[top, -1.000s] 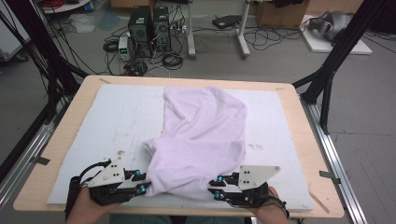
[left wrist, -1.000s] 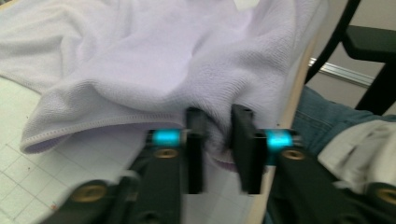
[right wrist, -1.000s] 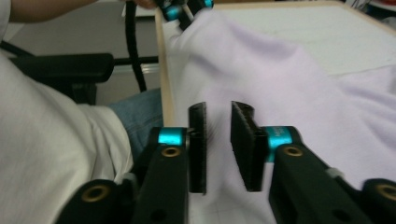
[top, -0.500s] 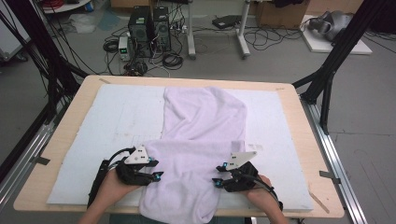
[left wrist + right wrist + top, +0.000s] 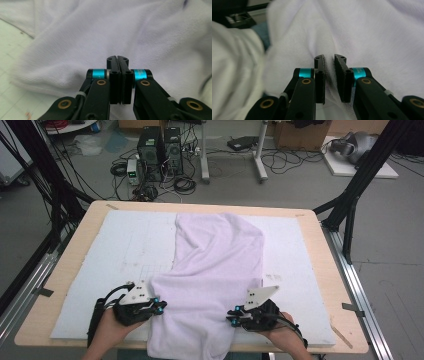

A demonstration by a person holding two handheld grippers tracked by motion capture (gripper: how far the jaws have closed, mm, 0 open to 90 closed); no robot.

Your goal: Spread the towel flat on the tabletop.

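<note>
A pale lilac cloth (image 5: 220,260) lies down the middle of a white mat (image 5: 125,245), its near end reaching over the table's front edge. My left gripper (image 5: 160,307) lies at the cloth's near left edge. Its jaws have just closed and now meet flush, shut (image 5: 117,58), their tips against the cloth (image 5: 125,30); no fabric shows between them. My right gripper (image 5: 231,314) is at the cloth's near right edge. Its jaws (image 5: 329,58) have also just been closing, and a ridge of cloth (image 5: 362,30) is pinched between the pads.
The mat covers most of a wooden table (image 5: 67,270). Black frame posts stand at the table's left (image 5: 50,195) and right (image 5: 350,215). Computers and cables sit on the floor beyond the far edge (image 5: 160,150).
Both grippers went forward onto the cloth's sides, then came back a little and lower. The cloth's near end now lies wider and reaches past the front edge.
</note>
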